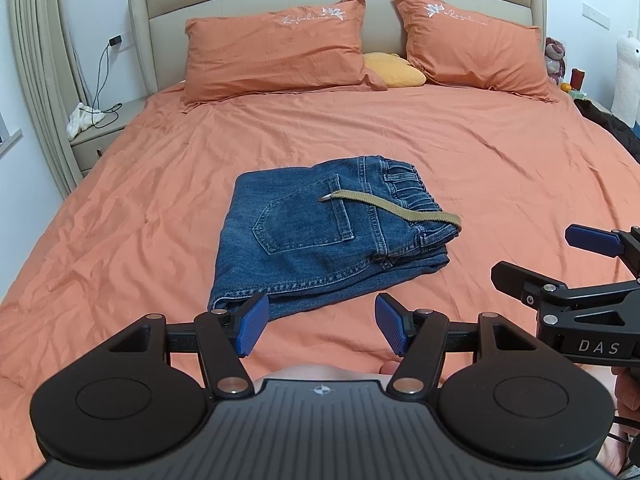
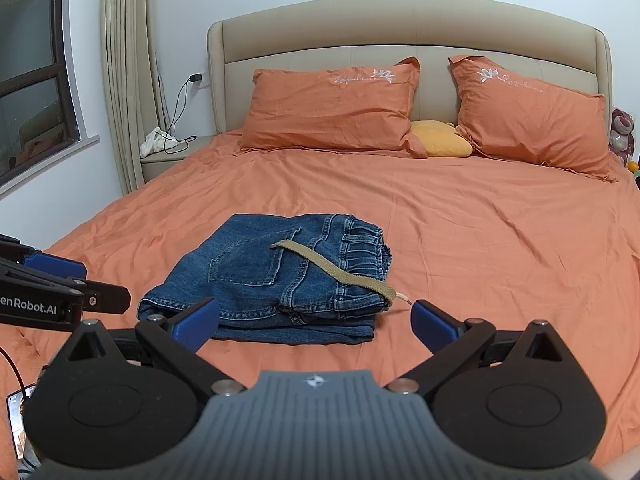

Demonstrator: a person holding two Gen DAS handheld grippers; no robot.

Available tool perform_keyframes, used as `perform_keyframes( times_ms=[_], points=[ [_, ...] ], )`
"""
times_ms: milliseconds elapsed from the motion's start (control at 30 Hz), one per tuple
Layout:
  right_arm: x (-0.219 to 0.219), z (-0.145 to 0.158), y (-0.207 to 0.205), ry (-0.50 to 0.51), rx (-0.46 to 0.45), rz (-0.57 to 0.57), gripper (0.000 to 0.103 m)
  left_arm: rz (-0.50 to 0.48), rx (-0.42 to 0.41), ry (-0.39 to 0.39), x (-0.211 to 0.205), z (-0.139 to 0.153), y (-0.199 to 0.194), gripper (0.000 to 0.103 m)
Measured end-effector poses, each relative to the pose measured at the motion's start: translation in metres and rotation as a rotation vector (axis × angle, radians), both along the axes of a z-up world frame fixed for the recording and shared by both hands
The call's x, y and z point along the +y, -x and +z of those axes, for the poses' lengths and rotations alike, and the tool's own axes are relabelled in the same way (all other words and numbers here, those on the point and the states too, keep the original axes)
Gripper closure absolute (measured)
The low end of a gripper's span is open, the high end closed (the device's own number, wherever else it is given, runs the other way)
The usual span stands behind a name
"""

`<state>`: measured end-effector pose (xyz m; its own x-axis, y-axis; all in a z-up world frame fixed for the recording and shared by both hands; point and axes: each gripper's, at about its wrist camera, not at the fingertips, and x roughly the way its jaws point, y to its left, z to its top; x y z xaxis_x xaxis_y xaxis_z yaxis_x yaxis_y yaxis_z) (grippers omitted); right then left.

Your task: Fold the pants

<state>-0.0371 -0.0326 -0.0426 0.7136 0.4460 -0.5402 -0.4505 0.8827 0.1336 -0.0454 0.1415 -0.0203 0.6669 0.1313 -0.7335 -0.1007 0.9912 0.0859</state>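
Observation:
Blue jeans (image 1: 320, 236) lie folded into a compact stack in the middle of the orange bed (image 1: 500, 184), back pocket up, with a khaki belt strap (image 1: 396, 208) draped over the waistband. The same jeans (image 2: 276, 280) and strap (image 2: 340, 272) show in the right wrist view. My left gripper (image 1: 320, 330) hovers open just short of the stack's near edge, nothing between its blue pads. My right gripper (image 2: 316, 322) is open too, close in front of the jeans and empty. Each gripper shows at the edge of the other's view.
Two orange pillows (image 1: 276, 56) and a yellow cushion (image 1: 394, 70) lean against the beige headboard (image 2: 400, 28). A bedside table (image 1: 98, 136) with a white cloth and charger cable stands at the left. Plush toys (image 1: 554, 60) sit at the right. A window (image 2: 32, 80) and curtain are on the left.

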Motion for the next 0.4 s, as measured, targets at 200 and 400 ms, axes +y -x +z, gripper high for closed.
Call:
perform_keyframes(
  times_ms=[200, 400],
  points=[
    [-0.0037, 0.0011, 0.0009, -0.006, 0.006, 0.002, 0.005, 0.001, -0.005, -0.005, -0.0001, 0.0018, 0.0018, 0.031],
    [-0.0076, 0.0032, 0.0019, -0.013, 0.008, 0.006, 0.005, 0.002, -0.015, -0.009, -0.0035, 0.0053, 0.0053, 0.031]
  ],
)
